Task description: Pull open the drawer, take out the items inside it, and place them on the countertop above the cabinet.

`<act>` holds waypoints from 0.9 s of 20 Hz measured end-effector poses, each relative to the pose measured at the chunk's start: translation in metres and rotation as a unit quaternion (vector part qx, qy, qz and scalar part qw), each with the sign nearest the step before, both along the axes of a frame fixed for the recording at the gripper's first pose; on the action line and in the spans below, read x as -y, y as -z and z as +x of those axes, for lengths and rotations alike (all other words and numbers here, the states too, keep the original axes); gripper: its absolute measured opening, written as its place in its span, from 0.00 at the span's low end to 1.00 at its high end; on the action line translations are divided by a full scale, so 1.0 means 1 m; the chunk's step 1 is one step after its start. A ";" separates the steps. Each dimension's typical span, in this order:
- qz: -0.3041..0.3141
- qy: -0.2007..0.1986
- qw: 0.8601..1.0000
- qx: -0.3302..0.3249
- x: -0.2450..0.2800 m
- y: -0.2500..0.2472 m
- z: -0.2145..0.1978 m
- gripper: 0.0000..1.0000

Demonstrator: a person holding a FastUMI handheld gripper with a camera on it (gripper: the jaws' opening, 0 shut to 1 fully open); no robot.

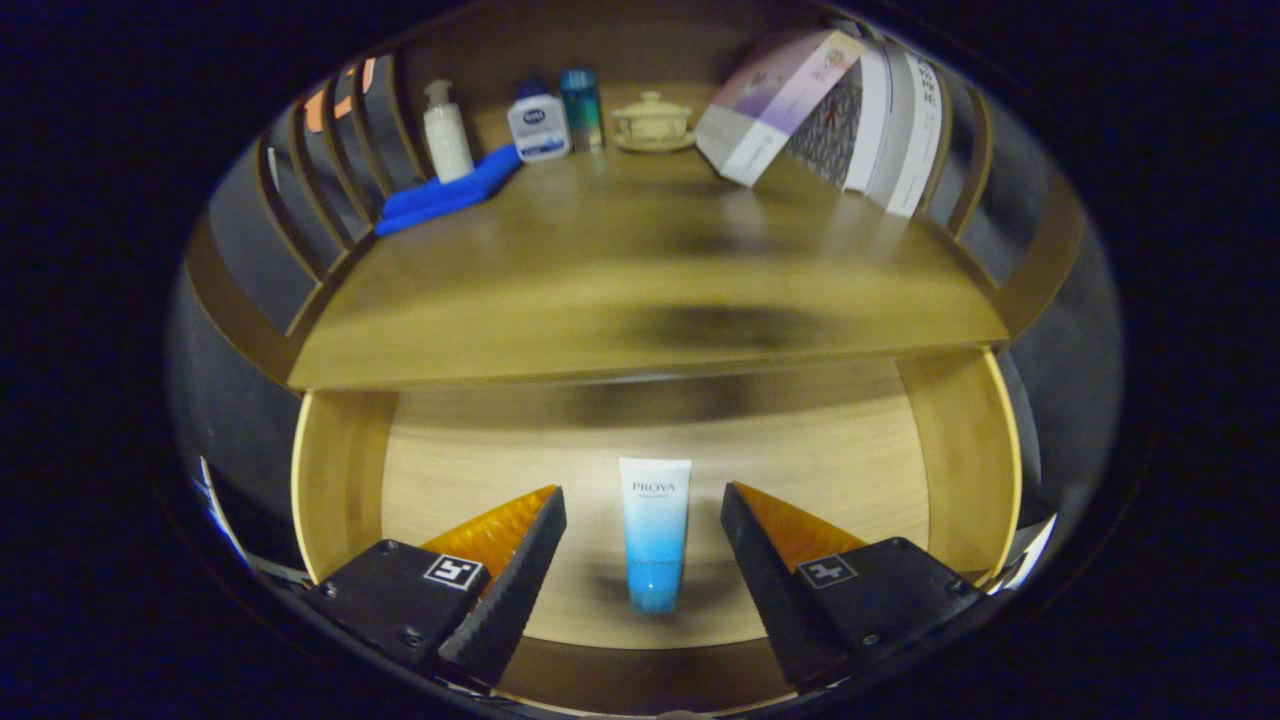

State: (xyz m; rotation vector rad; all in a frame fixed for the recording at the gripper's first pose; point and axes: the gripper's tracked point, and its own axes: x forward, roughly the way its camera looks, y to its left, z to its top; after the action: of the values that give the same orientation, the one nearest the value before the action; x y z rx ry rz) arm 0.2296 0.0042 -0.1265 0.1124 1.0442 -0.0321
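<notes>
In the gripper view, the tongs point(643, 505) are hanging apart over the open drawer point(345, 470), straddling the tube point(654, 530) seemingly lying on its floor, so lowering squarely before closing should suit the tabletop point(640, 270) transfer.

gripper point(643, 495) pointed forward and downward, jaws spread wide apart. both fingers point(510, 580) level with each other, ribbed black pads facing inward, orange backing on the outer sides. nothing pressed between the pads.
</notes>
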 end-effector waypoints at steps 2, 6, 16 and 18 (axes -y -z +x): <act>-0.009 0.006 1.000 -0.025 0.005 0.015 0.000 0.99; -0.012 0.002 0.997 -0.073 0.007 0.032 -0.010 0.98; -0.031 0.007 0.989 -0.141 0.013 0.062 -0.024 0.82; -0.034 0.010 0.989 -0.144 0.014 0.061 -0.026 0.66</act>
State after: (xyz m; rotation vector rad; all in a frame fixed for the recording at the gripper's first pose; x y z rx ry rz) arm 0.2038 -0.0096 -0.1874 0.0579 1.3295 -0.1050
